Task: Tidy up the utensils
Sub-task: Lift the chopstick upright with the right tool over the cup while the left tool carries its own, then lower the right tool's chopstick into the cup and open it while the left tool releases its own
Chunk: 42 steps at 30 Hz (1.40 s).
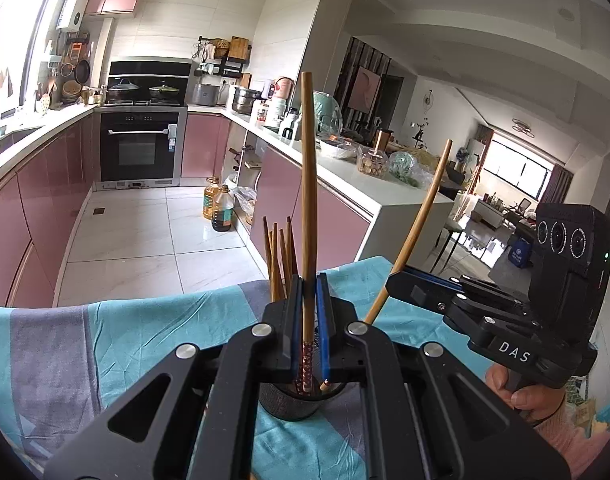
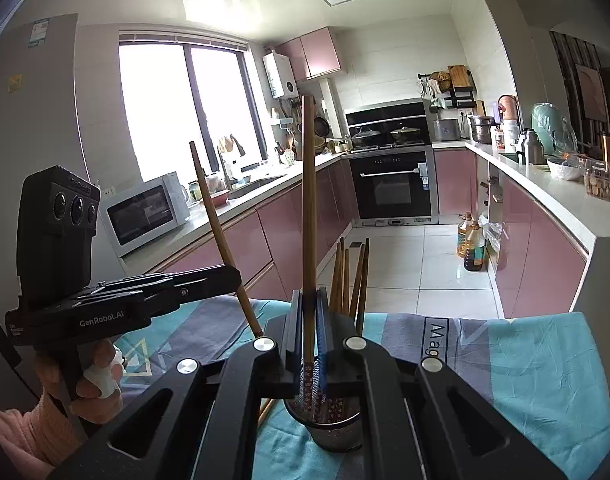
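Above holder [image 1: 291,402], two gripped chopsticks [image 1: 307,200]

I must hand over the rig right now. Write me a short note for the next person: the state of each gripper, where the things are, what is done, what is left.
Left gripper: shut on one chopstick, held nearly upright, its patterned end over the holder.
Right gripper: shut on another chopstick, also nearly upright over the holder.
Holder: a dark mesh cup on the blue and grey cloth, just under both grippers.
Done: several chopsticks stand in the holder.
Left: the two held chopsticks are not yet released. I cannot tell whether their lower ends are inside the cup or only above it.
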Available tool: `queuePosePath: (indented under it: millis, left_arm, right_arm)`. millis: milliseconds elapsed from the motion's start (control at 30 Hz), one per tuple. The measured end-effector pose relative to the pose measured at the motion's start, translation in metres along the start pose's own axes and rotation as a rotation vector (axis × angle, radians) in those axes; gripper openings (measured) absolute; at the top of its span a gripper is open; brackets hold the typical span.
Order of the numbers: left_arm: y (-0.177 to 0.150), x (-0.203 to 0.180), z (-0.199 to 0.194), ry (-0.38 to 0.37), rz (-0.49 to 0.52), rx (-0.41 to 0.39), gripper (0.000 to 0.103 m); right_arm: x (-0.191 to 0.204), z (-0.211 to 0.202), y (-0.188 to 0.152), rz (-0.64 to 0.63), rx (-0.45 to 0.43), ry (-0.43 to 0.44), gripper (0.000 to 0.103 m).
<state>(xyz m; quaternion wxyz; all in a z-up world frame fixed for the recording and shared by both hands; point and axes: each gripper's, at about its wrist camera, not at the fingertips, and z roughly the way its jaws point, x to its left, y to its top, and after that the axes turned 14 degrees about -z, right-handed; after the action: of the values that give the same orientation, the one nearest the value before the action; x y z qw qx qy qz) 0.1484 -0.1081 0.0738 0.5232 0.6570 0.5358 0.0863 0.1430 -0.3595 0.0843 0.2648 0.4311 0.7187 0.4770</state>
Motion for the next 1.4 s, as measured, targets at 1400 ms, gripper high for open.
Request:
queuePosePath:
  millis: [1400]
  left_arm:
    - [-0.025, 0.005, 0.045, 0.056, 0.027, 0.136, 0.008]
  right_arm:
    - [-0.007, 0.040, -0.027, 0.010, 0.138, -0.026, 0.005]
